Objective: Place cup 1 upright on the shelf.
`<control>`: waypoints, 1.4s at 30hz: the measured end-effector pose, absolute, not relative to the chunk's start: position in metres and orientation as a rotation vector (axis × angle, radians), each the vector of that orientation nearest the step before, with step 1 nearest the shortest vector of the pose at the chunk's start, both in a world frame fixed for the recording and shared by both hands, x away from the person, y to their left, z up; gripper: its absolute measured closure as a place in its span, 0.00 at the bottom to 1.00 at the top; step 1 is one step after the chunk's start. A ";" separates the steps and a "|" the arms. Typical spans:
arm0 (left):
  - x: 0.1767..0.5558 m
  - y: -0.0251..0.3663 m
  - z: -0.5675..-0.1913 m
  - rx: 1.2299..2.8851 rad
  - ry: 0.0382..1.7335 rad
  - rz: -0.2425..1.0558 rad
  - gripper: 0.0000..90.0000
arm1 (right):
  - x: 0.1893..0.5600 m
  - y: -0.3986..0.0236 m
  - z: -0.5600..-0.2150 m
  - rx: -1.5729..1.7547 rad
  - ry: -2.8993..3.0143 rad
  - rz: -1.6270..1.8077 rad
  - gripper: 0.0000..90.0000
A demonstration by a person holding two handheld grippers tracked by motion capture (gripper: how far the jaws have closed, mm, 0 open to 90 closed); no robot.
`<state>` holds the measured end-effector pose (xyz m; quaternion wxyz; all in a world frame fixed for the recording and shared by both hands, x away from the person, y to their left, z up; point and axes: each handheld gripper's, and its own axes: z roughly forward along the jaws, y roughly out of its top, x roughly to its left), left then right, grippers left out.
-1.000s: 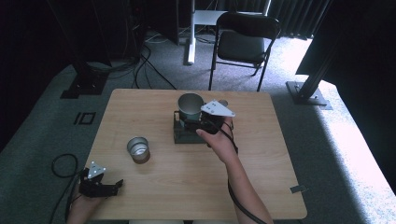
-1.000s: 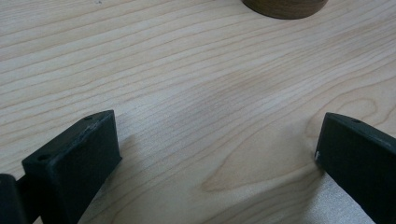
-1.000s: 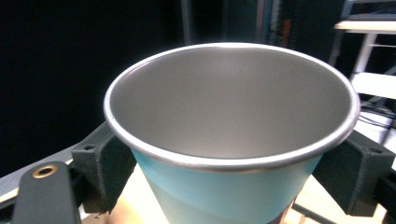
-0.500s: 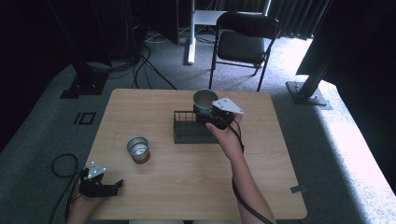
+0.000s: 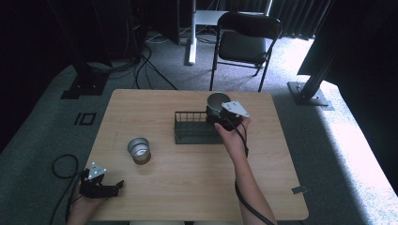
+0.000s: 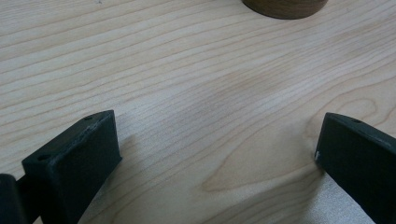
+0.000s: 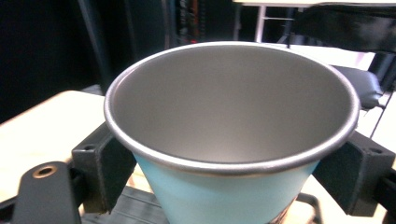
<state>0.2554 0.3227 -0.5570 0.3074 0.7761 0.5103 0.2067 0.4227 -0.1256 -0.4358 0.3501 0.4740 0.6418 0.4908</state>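
A metal cup (image 5: 216, 103) with a light blue outside hangs upright over the right end of a dark wire rack (image 5: 193, 128). My right gripper (image 5: 217, 114) is shut on it. In the right gripper view the cup (image 7: 229, 116) is seen from above its rim, with a black finger (image 7: 103, 163) pressed against each side of its wall. A second cup (image 5: 139, 150), brown outside and metal inside, stands on the table left of the rack. My left gripper (image 5: 104, 186) lies low at the table's near left corner, its jaws wide open over bare wood (image 6: 219, 154).
The wooden table (image 5: 281, 178) has free room at its right and near side. Behind it stand a black folding chair (image 5: 246, 42) and a white desk leg. Cables lie on the grey carpet at the left. The base of the brown cup (image 6: 285, 5) sits just ahead of the left gripper.
My right gripper has carried the blue cup to the right, from over the rack's middle to over its right end. The left gripper has not moved.
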 end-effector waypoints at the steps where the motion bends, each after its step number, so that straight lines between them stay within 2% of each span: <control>1: 0.255 0.323 -0.557 2.052 1.350 0.547 0.00 | 0.423 -0.127 -0.438 1.242 1.659 1.259 0.16; 18: 0.255 0.323 -0.557 2.052 1.350 0.546 0.00 | 0.431 -0.134 -0.469 1.319 1.667 1.235 0.16; 42: 0.255 0.323 -0.557 2.053 1.350 0.547 0.00 | 0.433 -0.134 -0.482 1.320 1.694 1.232 0.14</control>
